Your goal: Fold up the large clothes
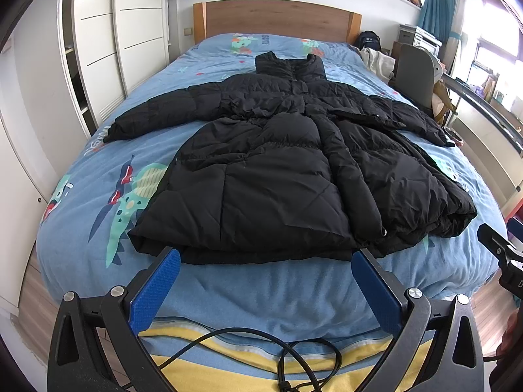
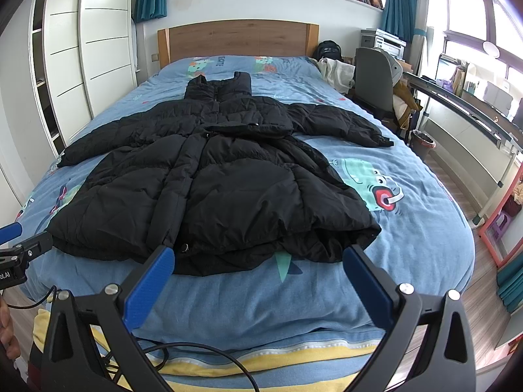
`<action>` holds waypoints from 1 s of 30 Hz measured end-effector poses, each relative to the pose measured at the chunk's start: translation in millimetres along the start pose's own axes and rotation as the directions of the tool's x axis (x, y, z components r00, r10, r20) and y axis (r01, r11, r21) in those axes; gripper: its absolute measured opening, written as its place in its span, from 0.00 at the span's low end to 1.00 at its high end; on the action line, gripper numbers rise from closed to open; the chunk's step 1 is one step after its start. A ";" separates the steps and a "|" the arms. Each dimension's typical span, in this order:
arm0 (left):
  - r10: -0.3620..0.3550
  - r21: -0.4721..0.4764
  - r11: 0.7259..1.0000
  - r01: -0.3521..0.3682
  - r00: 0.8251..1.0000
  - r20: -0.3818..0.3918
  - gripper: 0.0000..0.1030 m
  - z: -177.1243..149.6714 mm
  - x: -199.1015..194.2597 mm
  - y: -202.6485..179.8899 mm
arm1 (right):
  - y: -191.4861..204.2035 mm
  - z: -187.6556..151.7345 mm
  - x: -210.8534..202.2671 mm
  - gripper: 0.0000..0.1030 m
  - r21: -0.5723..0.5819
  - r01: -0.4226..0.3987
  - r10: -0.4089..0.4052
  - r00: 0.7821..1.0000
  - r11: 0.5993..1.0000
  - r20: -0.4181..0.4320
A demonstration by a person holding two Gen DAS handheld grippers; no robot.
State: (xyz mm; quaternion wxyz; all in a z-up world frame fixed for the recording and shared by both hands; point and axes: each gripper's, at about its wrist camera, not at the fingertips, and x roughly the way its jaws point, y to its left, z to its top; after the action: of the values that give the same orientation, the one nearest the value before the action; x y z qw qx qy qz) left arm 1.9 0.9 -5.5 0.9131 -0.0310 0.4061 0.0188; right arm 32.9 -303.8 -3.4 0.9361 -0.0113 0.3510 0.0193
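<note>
A long black puffer coat [image 1: 278,163] lies front up on the bed, collar toward the headboard, both sleeves spread out to the sides. It also shows in the right wrist view [image 2: 209,179]. My left gripper [image 1: 266,258] is open and empty, its blue fingers just short of the coat's hem at the foot of the bed. My right gripper [image 2: 258,254] is open and empty, also at the hem, toward the coat's right side. The left gripper's tip [image 2: 13,241] shows at the left edge of the right wrist view, and the right gripper's tip [image 1: 500,248] at the right edge of the left.
The bed [image 1: 261,294] has a blue cartoon-print cover and a wooden headboard [image 1: 278,16]. White wardrobes [image 1: 98,49] stand on the left. A grey chair [image 2: 372,78], a desk rail and a bin [image 2: 421,143] stand on the right. A black cable [image 1: 294,352] lies on the bed's foot.
</note>
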 end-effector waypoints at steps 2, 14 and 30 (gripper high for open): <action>0.001 0.000 1.000 -0.001 1.000 0.000 0.99 0.0 0.4 0.5 | -0.2 0.0 0.5 1.00 0.002 -0.001 0.001 1.000 1.000 -0.001; 0.008 -0.014 1.000 -0.008 1.000 -0.006 0.99 -0.5 4.0 0.3 | 0.9 -0.3 6.3 1.00 -0.007 -0.001 0.001 1.000 1.000 -0.007; 0.061 -0.014 0.998 -0.061 0.997 0.038 0.99 32.1 -10.3 3.1 | 0.0 28.8 5.4 1.00 -0.016 -0.046 0.047 0.997 0.999 0.061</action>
State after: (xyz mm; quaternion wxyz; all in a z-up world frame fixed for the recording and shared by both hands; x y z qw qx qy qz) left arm 18.6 6.2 23.5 0.9194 -0.0243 0.3893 0.0499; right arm 55.8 -302.7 14.8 0.9457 -0.0094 0.3219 0.0442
